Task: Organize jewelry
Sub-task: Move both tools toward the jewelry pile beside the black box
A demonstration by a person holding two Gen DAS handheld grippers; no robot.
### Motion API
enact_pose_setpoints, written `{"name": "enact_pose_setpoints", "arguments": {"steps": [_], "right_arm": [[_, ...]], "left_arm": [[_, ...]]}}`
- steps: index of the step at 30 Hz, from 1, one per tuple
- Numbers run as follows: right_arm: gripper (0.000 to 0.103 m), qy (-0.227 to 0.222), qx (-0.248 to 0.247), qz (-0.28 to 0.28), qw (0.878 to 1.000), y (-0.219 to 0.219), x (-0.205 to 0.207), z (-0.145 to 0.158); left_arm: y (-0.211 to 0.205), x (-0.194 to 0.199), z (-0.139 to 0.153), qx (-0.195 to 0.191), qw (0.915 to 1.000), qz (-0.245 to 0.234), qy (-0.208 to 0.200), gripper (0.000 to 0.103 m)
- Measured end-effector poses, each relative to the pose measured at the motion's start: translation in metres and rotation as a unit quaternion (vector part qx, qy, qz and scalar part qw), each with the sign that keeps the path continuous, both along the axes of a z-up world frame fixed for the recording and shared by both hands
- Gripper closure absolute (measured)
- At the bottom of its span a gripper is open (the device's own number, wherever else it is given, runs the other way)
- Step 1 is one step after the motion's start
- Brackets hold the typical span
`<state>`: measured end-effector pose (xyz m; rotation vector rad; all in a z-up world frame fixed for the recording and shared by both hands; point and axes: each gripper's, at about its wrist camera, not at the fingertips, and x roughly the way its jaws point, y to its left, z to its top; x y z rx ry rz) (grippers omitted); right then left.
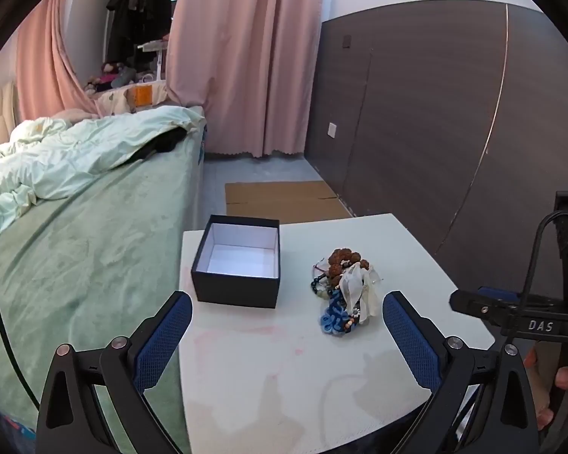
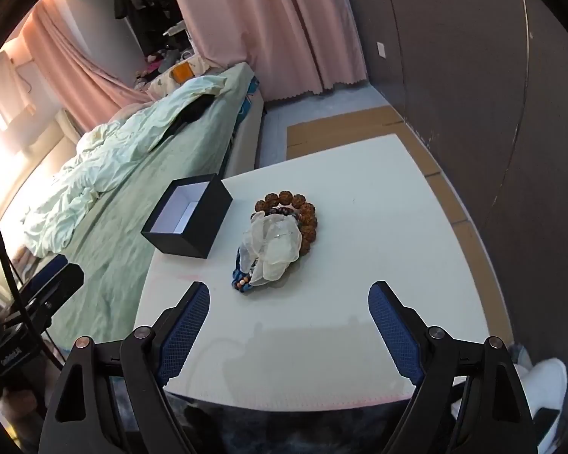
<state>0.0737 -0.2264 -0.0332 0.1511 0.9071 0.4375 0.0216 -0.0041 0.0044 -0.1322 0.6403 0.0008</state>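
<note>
A pile of jewelry (image 1: 342, 293) lies on the white table (image 1: 284, 378): brown bead bracelets, a blue knotted piece and a sheer white pouch. It also shows in the right wrist view (image 2: 280, 240). An open black box (image 1: 238, 263) with a white empty inside stands left of the pile, also in the right wrist view (image 2: 187, 223). My left gripper (image 1: 287, 304) is open and empty, above the table's near part, short of box and pile. My right gripper (image 2: 288, 297) is open and empty, just short of the pile.
A bed with green covers (image 1: 75, 246) runs along the table's left edge. A dark wood wall (image 1: 454, 132) stands on the right. Flat cardboard (image 1: 284, 200) lies on the floor beyond the table. Pink curtains (image 1: 246, 56) hang at the back.
</note>
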Motion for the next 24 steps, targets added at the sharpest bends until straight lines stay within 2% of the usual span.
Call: {"name": "enact_pose_setpoints", "arguments": {"steps": [7,15,24], "right_arm": [[0.032,0.037,0.025,0.006,0.999,0.012,0.02,-0.018],[0.032,0.066,0.037,0.009,0.997,0.026,0.042,-0.037],[0.032,0.089,0.026,0.019,0.996,0.048,0.075,-0.058]], "left_arm": [[0.001,0.018,-0.008,0.001,0.9999,0.008,0.009,0.005],[0.012,0.042,-0.024,-0.007,0.9994,0.019,0.029,0.011],[0.026,0.062,-0.038,-0.019,0.9983,0.03,0.045,0.012]]}}
